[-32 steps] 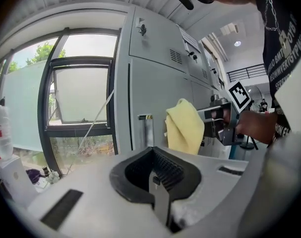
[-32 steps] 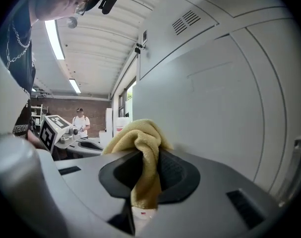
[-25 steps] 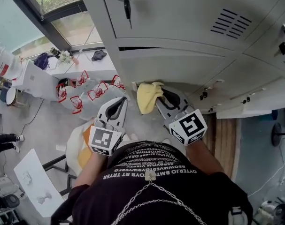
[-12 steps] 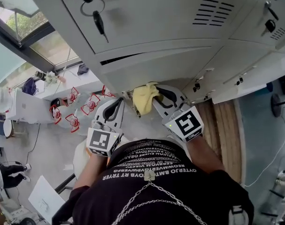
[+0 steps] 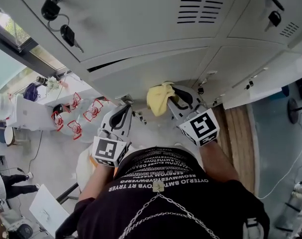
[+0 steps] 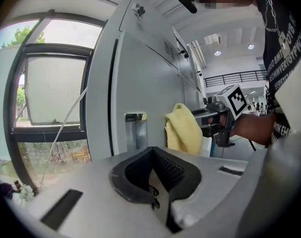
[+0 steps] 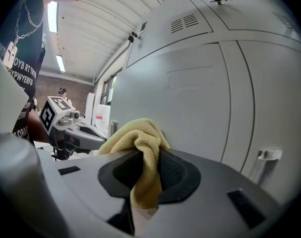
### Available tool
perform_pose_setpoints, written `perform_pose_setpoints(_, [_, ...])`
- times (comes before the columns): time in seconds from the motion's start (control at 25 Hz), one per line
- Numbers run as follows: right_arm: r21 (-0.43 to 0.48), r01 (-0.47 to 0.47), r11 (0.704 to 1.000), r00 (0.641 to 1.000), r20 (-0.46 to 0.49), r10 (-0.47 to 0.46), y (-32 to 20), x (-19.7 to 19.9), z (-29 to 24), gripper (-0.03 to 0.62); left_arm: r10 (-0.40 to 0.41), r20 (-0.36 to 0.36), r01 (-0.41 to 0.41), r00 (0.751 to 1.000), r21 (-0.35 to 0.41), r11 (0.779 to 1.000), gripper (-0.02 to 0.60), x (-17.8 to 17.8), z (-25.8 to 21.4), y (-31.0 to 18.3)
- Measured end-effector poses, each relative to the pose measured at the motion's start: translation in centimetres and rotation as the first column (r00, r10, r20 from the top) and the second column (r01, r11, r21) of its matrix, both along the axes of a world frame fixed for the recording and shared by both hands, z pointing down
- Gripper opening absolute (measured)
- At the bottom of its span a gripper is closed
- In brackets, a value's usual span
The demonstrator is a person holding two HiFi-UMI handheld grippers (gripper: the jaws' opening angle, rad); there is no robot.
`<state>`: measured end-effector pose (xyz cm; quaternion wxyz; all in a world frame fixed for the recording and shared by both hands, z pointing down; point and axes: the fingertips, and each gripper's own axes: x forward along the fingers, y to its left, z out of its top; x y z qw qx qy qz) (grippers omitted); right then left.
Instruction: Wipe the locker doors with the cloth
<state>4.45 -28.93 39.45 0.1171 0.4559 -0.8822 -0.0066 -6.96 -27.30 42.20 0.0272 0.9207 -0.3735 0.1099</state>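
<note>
Presently, the right tongs [image 5: 172, 94] are clamped on a yellow cloth [image 5: 158, 97]. The right gripper view shows the fabric pinched between the two dark pads, with a fold hanging below them and a bunched mass standing above. That bunched part lies against the face of the lower locker door [image 5: 155, 66], low on the panel and near the seam with the neighbouring door to the right. From the left gripper view the cloth sits flat to the grey panel, with the right tongs directly behind it.

The left tongs [image 5: 125, 108] are closed together with nothing between them. They are held low, beside the left edge of the lockers, and well apart from the cloth.

The upper locker door [image 5: 141, 19] carries vent slots [image 5: 196, 8] and a key [image 5: 68, 34] hanging from its lock. A window [image 6: 51, 93] stands to the left of the lockers. The person's black printed shirt [image 5: 155, 176] fills the bottom of the head view.
</note>
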Motion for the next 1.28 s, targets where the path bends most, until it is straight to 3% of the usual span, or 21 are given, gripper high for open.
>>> perform_pose_setpoints(0.36, [-0.021,0.020,1.000,1.000,-0.022,-0.020,-0.2,5.2,0.5,0.076,-0.094,-0.015,0.094,0.995,-0.004,0.996,0.005,3.5,-0.3,2.2])
perform_pose_setpoints(0.76, [-0.022,0.072,0.997,0.996,-0.047,-0.073,-0.4,7.9,0.9,0.074,-0.217,-0.013,0.216,0.976,-0.043,0.975,0.005,5.3,0.9,4.9])
perform_pose_setpoints(1.28, [-0.018,-0.055,0.998,0.998,-0.025,0.055,0.3,10.3,1.3,0.072,-0.213,-0.015,0.212,0.977,-0.059,0.976,0.006,4.7,1.2,5.8])
